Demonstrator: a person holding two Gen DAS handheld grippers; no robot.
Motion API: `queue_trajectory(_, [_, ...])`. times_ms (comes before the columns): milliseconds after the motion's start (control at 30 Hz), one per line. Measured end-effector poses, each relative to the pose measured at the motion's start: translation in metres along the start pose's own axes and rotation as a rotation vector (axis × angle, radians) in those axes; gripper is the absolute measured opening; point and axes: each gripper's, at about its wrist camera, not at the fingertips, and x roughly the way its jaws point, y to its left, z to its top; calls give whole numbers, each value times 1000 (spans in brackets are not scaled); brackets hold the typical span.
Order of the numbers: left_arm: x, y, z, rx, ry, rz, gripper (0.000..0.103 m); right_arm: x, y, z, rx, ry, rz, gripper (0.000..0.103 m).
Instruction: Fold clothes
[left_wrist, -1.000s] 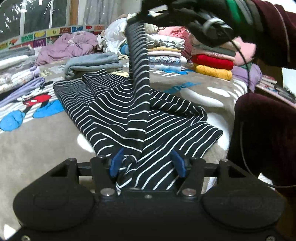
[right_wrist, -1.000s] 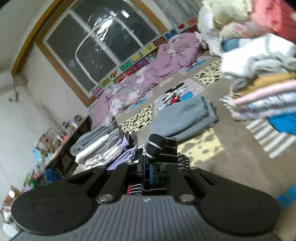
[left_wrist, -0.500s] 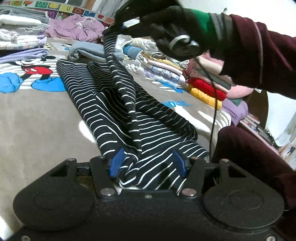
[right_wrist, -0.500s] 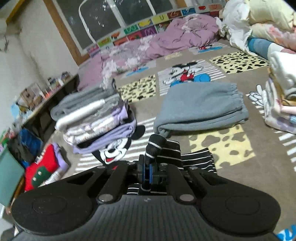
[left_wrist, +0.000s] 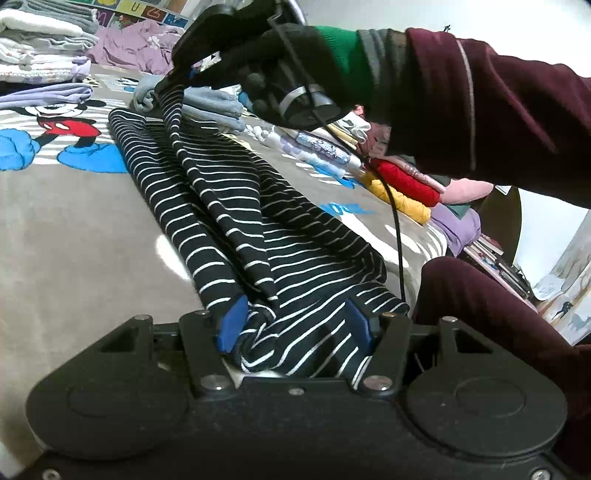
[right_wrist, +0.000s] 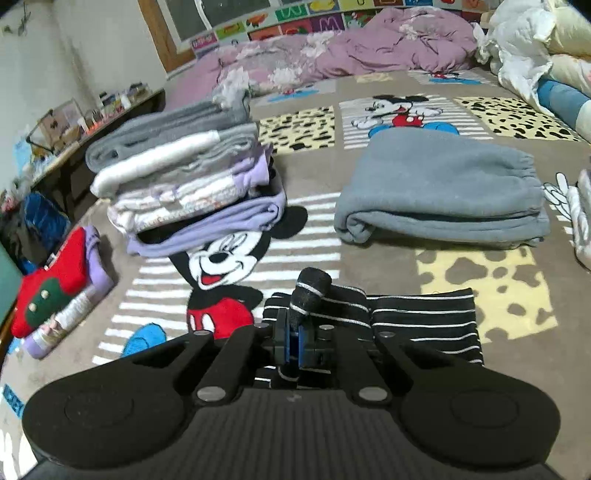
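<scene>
A black top with thin white stripes (left_wrist: 229, 206) lies lengthwise on the cartoon-print blanket (left_wrist: 74, 229). Its near hem sits loosely between the wide-apart blue pads of my left gripper (left_wrist: 295, 325), which is open. A person's black-gloved hand (left_wrist: 280, 66) holds my right gripper (left_wrist: 184, 77) low over the top's far end. That gripper is shut on a sleeve, which runs slack along the middle of the top. In the right wrist view the rolled cuff (right_wrist: 312, 288) sticks up from the shut right gripper (right_wrist: 294, 345), with the top's far end (right_wrist: 424, 317) just below.
Folded grey sweatpants (right_wrist: 439, 188) lie beyond the top. A stack of folded clothes (right_wrist: 184, 184) stands at the left, a red garment (right_wrist: 55, 288) nearer. More folded stacks (left_wrist: 402, 184) sit at the right. The person's knee (left_wrist: 480, 295) is beside my left gripper.
The right gripper has come down and moved away with the sleeve, from high above the top to just over its far end. The sleeve now lies lower and slacker. The left gripper stays open at the hem.
</scene>
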Motion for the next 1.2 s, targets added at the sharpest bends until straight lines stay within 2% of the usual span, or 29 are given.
queue_trajectory(200, [-1, 3, 0, -12, -5, -14, 59, 24, 1, -2, -2, 29, -25, 7])
queue_trajectory(300, [-2, 5, -1, -19, -7, -21, 61, 30, -9, 4, 81, 21, 35, 12])
queue_trajectory(400, [-3, 7, -1, -30, -8, -28, 61, 21, -28, 12, 167, -45, 97, 26])
queue_trajectory(433, [-3, 8, -1, -32, -8, -30, 61, 17, -33, 14, 165, -57, 104, 36])
queue_trajectory(467, [-3, 8, 0, -34, -8, -32, 61, 14, -38, 15, 158, -64, 106, 41])
queue_trajectory(667, [-2, 9, 1, -46, -9, -38, 63, 19, -69, 3, 101, -2, 127, 42])
queue_trajectory(800, [-2, 10, 1, -53, -8, -41, 64, 28, -72, -9, 73, 31, 152, 42])
queue_trajectory(833, [-2, 10, 1, -56, -7, -43, 64, 30, -71, -12, 64, 36, 154, 39])
queue_trajectory(933, [-3, 12, 1, -66, -6, -47, 64, 30, -66, -19, 25, 30, 163, 5])
queue_trajectory(1067, [-4, 14, 2, -88, -5, -57, 64, 18, -68, -19, 34, -51, 165, 5])
queue_trajectory(1200, [-7, 17, 3, -131, -7, -64, 64, 26, -70, -19, 10, -29, 107, 5])
